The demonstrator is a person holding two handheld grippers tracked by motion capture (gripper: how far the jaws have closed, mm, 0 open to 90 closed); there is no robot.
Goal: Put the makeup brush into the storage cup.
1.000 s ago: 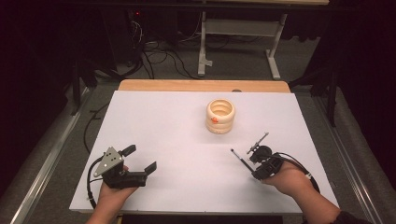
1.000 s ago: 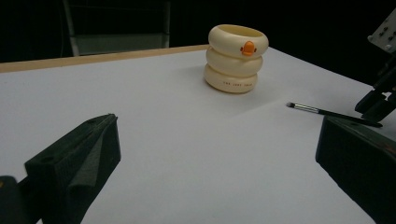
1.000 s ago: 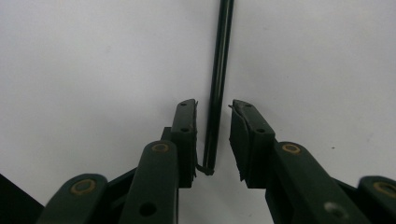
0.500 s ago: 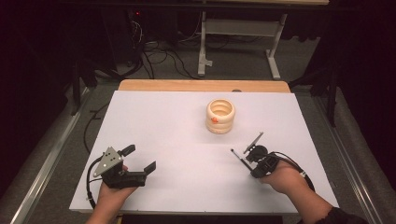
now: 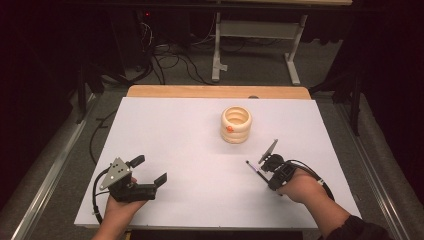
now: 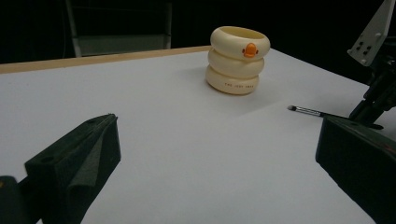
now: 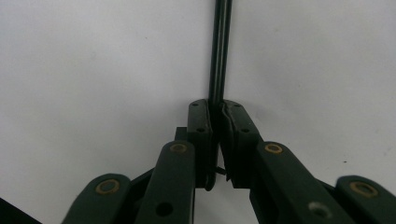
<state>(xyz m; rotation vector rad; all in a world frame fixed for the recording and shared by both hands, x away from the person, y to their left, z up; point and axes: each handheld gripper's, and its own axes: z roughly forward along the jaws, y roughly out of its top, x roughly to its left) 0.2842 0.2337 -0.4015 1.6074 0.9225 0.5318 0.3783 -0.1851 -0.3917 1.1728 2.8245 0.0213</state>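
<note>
step: you're pinching the thin black makeup brush (image 7: pixel 220 51) off the white tabletop (image 5: pixel 190 140) with the right gripper (image 5: pixel 260 162); likely bound for the cream ringed duck-face holder (image 5: pixel 236 124).
right gripper: jaws are closing flat on the brush handle, almost no gap between them, handle running straight out ahead in the right gripper view.
brush position: it's lying low at the table surface, bristle tip (image 6: pixel 292 108) pointing to 10 o'clock from your right hand (image 5: pixel 300 186); can't tell if it's clear of the table yet.
left gripper: you're resting the left gripper (image 5: pixel 150 170) at 7 o'clock on the table, jaws spread wide, holding nothing.
holder: it's standing upright at 1 o'clock from table centre, well apart from the brush, orange beak (image 6: pixel 250 50) facing you.
holder contents: mouth is looking empty from the high view; the bottom is hidden.
next: you'll be needing a lift, then a tilt to upright, then alignment over the holder mouth at 11 o'clock from the right gripper. Narrow opening, so watch the brush slipping in the grip.
</note>
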